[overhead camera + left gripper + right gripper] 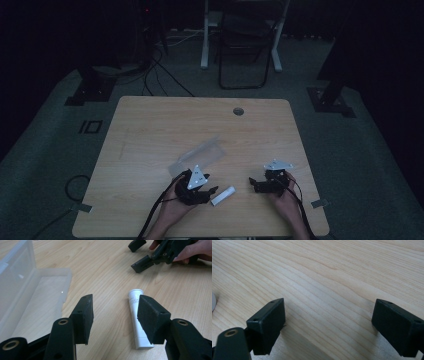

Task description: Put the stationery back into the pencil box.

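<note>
- White plastic tube with a capped end lies flat on the worktop, between the two hands and nearer the left one; in the left gripper view it runs partly behind the right-hand pad.
- Clear, open-lidded plastic box sits at the far left, just beside the left tongs; lid raised and tray bare, probably waiting to receive the tube.
- Left tongs: jaws spread wide, holding nothing, low over the worktop. The tube is off-centre to them, so my read is that a small sideways shift is needed before closing.
- Right tongs: jaws also wide apart and empty, with bare wood between them in the right gripper view; held clear of the tube, seemingly on standby.
- Surface: pale wood-grain worktop, with a round cable hole near the far edge.
- Room: dim; grey carpet, black cables, a dark folding chair beyond.
</note>
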Motion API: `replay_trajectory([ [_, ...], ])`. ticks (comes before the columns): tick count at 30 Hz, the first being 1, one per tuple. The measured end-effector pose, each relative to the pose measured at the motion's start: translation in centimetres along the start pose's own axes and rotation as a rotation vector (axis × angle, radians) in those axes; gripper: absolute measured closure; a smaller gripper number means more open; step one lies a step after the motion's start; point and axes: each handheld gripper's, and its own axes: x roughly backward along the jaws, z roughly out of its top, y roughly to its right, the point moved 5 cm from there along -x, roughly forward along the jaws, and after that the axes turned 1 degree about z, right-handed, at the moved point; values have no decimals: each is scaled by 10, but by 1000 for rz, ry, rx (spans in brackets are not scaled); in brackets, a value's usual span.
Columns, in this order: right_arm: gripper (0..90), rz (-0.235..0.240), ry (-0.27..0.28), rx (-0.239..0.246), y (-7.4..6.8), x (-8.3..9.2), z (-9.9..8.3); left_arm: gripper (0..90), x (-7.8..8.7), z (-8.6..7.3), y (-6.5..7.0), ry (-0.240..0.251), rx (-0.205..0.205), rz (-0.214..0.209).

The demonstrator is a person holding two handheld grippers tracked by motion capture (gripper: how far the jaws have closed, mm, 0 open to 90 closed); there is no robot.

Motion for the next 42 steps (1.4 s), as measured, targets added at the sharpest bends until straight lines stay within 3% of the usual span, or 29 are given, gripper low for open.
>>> replay_trajectory([
  [8,117,0,0,0,0,0,0,471,-4,-3,6,-6,-1,-11],
  [27,117,0,0,0,0,0,0,495,-26,-16,25,-76,-31,-57],
  [42,117,0,0,0,0,0,0,566,-39,-25,32,-124,-42,-74],
])
